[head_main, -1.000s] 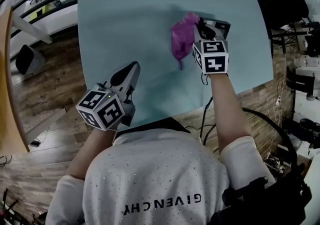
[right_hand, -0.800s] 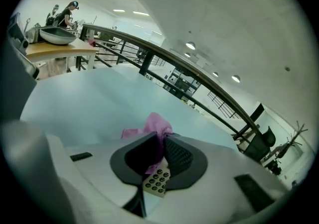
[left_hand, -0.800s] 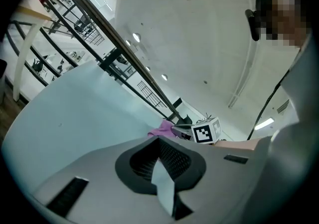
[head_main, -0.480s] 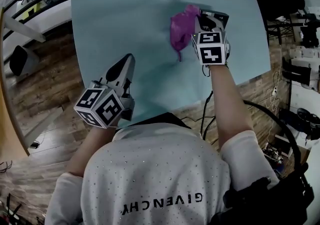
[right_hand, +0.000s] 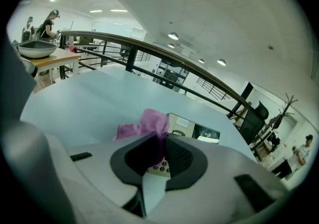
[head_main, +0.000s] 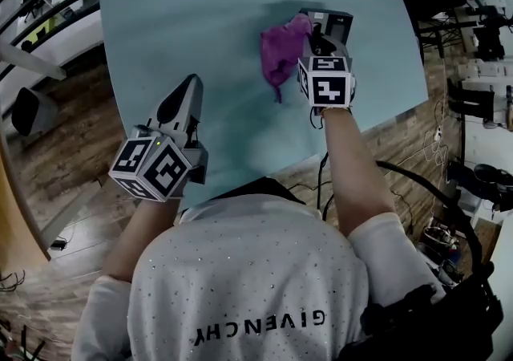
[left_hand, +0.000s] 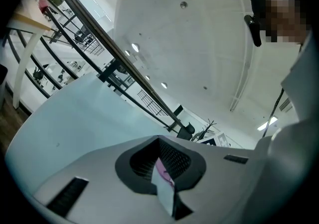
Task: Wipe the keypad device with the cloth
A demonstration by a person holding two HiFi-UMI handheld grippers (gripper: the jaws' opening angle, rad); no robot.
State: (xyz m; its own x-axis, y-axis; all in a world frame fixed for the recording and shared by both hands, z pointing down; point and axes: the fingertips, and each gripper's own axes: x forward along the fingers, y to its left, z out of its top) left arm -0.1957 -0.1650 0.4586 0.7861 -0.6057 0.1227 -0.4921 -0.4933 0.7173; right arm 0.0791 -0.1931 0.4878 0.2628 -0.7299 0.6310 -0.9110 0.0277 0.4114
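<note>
Cloth (head_main: 279,48) pinched in right gripper (head_main: 318,34) over keypad device (head_main: 337,21)

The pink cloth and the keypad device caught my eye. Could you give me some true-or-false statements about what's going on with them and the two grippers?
1. The cloth is pinched in the jaws of the right gripper. True.
2. The left gripper holds the keypad device. False: it is well to the left of the device, with its jaws together.
3. The cloth is green. False: it is pink-purple.
4. The keypad device lies on the light blue table. True.
</note>
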